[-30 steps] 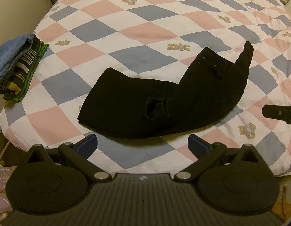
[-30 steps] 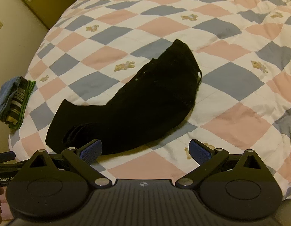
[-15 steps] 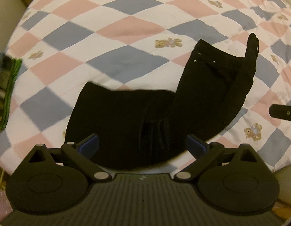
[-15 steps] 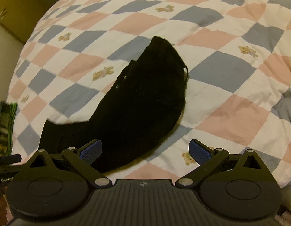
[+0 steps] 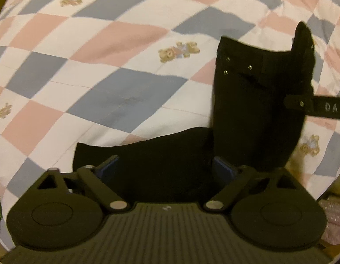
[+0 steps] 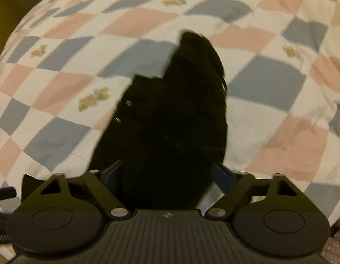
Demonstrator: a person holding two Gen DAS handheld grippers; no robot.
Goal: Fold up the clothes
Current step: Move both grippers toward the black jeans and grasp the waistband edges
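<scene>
Black jeans (image 5: 253,114) on checkered quilt (image 5: 126,101) fill more of both views than before | I've brought left gripper (image 5: 165,165) and right gripper (image 6: 167,171) closer | both jaws wide, empty

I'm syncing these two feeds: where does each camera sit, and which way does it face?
Left wrist: on the left gripper, facing the leg end of the black denim trousers on the checked quilt; the right gripper juts in.
Right wrist: on the right gripper, facing the trousers' waist end.
Shared: trousers, quilt; both grippers open.
</scene>
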